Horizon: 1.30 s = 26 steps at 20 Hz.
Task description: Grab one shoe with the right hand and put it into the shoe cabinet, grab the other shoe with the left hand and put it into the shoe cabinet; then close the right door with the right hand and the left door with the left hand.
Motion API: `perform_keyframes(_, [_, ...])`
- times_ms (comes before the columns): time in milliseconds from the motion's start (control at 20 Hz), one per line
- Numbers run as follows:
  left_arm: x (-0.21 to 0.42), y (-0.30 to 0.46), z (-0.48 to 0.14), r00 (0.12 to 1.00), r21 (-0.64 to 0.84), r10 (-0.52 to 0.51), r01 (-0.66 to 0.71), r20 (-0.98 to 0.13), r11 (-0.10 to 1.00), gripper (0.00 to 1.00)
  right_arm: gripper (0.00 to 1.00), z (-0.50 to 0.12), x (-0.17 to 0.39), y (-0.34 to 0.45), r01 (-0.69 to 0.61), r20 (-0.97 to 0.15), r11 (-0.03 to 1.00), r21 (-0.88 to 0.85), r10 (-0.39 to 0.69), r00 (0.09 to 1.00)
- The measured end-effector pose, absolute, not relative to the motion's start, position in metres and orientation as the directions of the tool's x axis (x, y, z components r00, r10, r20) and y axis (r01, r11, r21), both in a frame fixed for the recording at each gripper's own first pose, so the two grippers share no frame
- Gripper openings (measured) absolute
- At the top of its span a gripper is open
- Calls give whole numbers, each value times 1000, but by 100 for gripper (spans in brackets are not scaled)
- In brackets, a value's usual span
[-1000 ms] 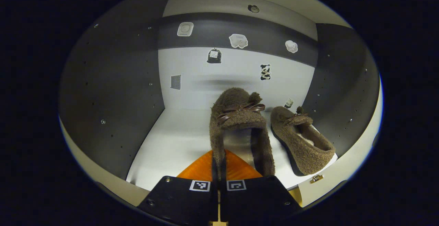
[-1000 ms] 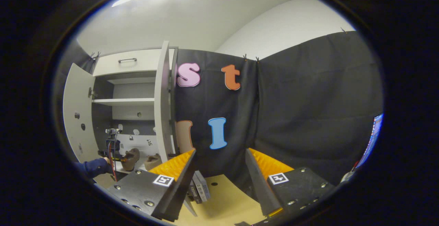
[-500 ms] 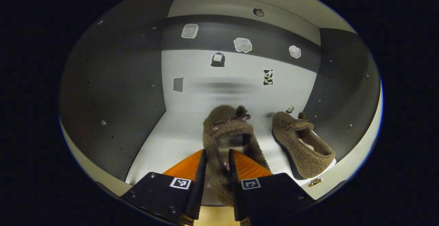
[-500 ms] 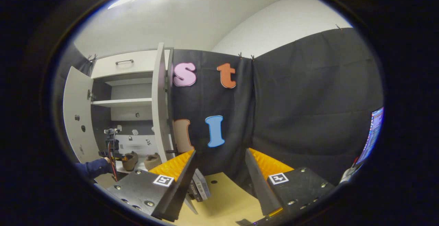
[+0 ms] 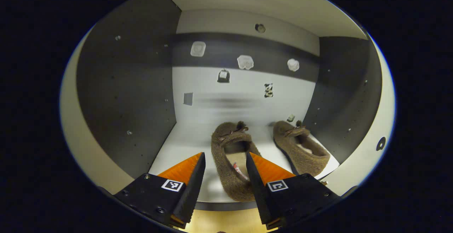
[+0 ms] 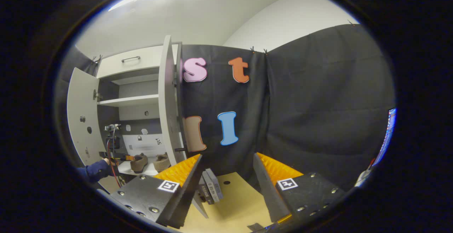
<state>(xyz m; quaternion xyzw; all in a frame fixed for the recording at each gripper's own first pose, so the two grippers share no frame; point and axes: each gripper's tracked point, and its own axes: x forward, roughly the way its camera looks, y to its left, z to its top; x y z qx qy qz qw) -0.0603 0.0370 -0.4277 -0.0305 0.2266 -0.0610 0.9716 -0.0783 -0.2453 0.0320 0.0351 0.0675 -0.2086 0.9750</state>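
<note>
Nearest in the left gripper view, the left gripper stands wide apart, its fingers to either side of the heel of a fuzzy brown shoe without pressing on it; the heel end sits partly behind the right finger, so how close it comes there is hard to tell. That shoe rests on the pale floor of the shoe cabinet, toe pointing inward, a small bow on top. Just beside it on the right lies the second shoe, also on the cabinet floor, its far toe near the dark right wall; the two look apart. Beyond them the back panel carries several small stickers, too blurred to make out.

In the right gripper view, the right gripper is spread wide and holds nothing, hanging over a tan tabletop where a few flat grey pieces lie half hidden behind the left finger. Farther off at the left, a sleeve reaches toward the cabinet, both shoes showing small on the lower shelf. The right door stands open edge-on and the left door swings outward. A screen edge is cut off at the far right
</note>
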Motion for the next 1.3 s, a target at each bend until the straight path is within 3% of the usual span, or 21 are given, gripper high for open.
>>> perform_keyframes(600, [-178, 44, -293, 964, -102, -211, 196, -160, 975, 73, 85, 7, -15, -213, 263, -182, 963, 54, -250, 951])
perform_keyframes(850, [-230, 57, -257, 975, -13, -194, 194, -108, 981, 73, 82, -1, 3, -208, 234, -182, 971, 43, -223, 958])
perform_keyframes(1150, [-292, 61, -231, 974, -22, -210, 209, -88, 978, 73, 82, -15, 30, -217, 245, -187, 969, 24, -236, 954])
perform_keyframes(1250, [-309, 70, -226, 978, -16, -192, 191, -84, 981, 73, 86, -18, 40, -220, 259, -180, 966, 16, -252, 951])
perform_keyframes(1300, [-317, 77, -224, 981, -7, -176, 176, -80, 984, 72, 98, -18, 46, -225, 275, -172, 961, 10, -269, 948])
